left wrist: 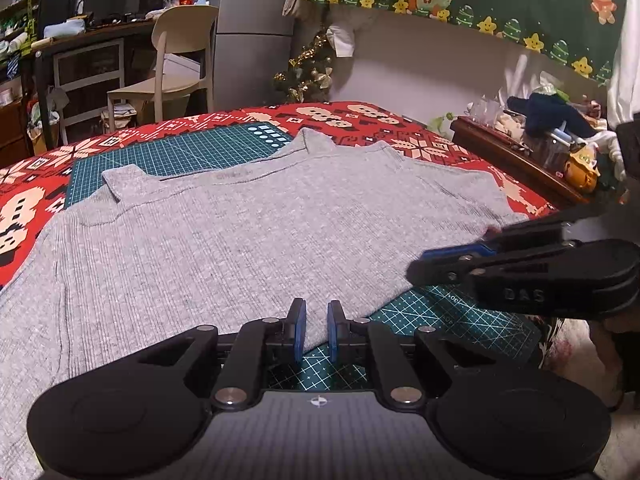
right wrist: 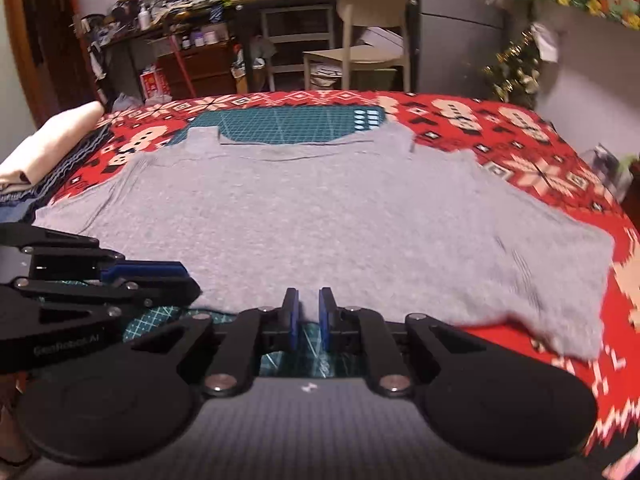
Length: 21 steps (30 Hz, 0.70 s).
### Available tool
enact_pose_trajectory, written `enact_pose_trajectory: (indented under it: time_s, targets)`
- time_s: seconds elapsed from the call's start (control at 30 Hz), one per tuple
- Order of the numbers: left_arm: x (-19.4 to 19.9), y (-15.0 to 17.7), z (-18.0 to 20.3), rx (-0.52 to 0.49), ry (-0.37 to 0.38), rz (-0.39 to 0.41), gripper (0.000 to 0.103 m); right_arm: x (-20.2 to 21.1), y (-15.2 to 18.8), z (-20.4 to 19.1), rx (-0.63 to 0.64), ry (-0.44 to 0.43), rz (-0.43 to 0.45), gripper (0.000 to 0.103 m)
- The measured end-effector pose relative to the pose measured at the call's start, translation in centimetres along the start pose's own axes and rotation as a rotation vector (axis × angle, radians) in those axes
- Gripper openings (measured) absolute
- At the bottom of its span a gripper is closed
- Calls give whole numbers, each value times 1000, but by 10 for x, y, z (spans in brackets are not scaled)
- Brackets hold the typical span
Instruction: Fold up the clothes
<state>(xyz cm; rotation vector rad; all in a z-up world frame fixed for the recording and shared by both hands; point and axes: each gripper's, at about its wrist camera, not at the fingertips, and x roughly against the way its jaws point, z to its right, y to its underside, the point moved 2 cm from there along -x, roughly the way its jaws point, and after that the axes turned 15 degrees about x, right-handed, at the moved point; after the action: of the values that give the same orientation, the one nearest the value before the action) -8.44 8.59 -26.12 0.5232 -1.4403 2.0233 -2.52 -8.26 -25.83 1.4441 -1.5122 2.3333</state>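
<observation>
A grey ribbed sleeveless top (left wrist: 240, 232) lies flat on the table with its straps at the far side. It fills the middle of the right wrist view too (right wrist: 340, 208). My left gripper (left wrist: 317, 328) is at the near hem, its blue pads nearly together with the hem's edge between them. My right gripper (right wrist: 308, 312) pinches the same hem further along to the right, also nearly closed on fabric. Each gripper shows in the other's view, the right gripper (left wrist: 416, 266) at the right and the left gripper (right wrist: 192, 280) at the left. The top's right corner (right wrist: 576, 332) is rumpled.
A green cutting mat (left wrist: 192, 148) lies under the top on a red patterned tablecloth (left wrist: 360, 116). Folded pale cloth (right wrist: 52, 140) sits at the table's left edge. A cluttered wooden side table (left wrist: 520, 152) stands at the right. A chair (left wrist: 176, 76) and a desk stand beyond.
</observation>
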Motion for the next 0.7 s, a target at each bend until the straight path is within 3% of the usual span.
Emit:
enact_pose_trajectory:
  time_s: [0.5,0.7]
  targets:
    - [0,-1,-3,24,10,-3,10,9,7,39,-192,18,-12,10]
    - [0,-1,-3,27,10,-7,10,9,12,81,-281,118,-22,10]
